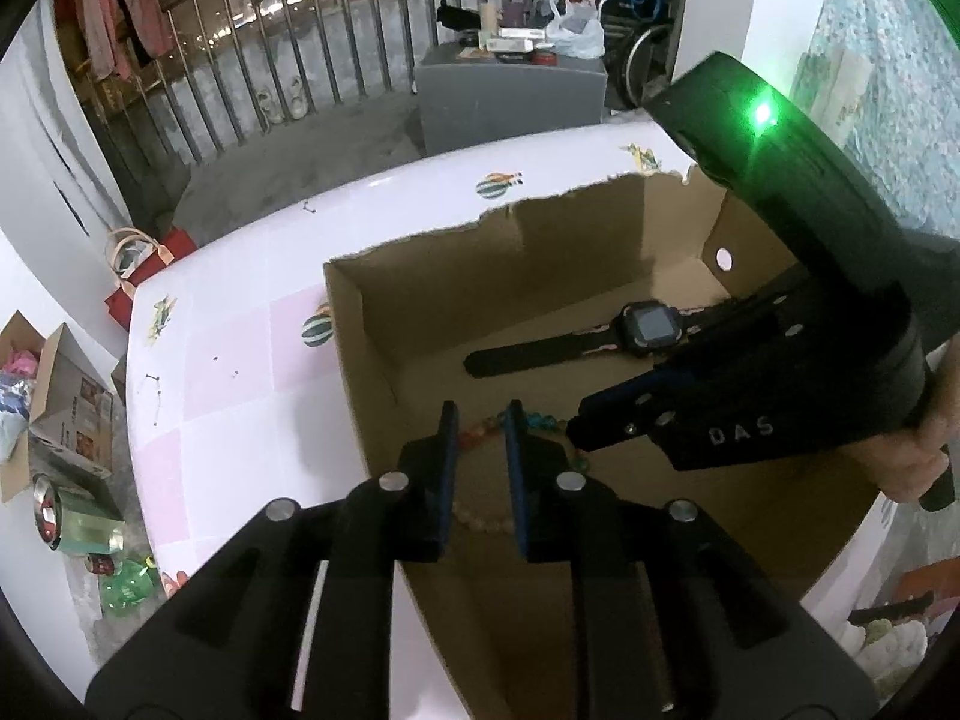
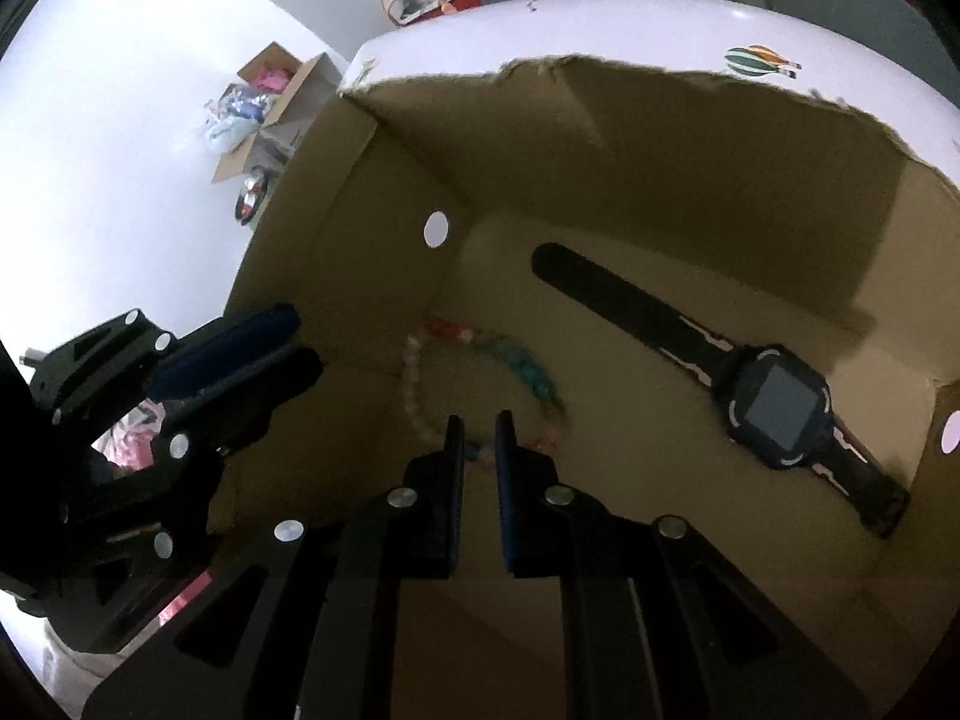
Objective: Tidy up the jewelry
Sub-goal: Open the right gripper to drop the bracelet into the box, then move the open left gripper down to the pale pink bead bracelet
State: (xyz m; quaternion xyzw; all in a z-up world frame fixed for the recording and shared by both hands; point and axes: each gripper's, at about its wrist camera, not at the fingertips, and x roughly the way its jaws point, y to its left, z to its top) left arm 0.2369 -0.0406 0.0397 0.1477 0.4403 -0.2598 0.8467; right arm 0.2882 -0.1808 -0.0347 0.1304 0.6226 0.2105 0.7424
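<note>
Both grippers point down into an open cardboard box (image 1: 372, 324) on a white patterned table (image 1: 240, 276). A beaded bracelet (image 2: 420, 372) lies on the box floor; a black smartwatch (image 2: 774, 408) lies flat farther along, apart from it. The left gripper (image 1: 480, 420) has its jaws narrowly apart, straddling the beads without pressing them. The right gripper (image 2: 478, 426) likewise shows a narrow gap just above the bracelet, holding nothing.
</note>
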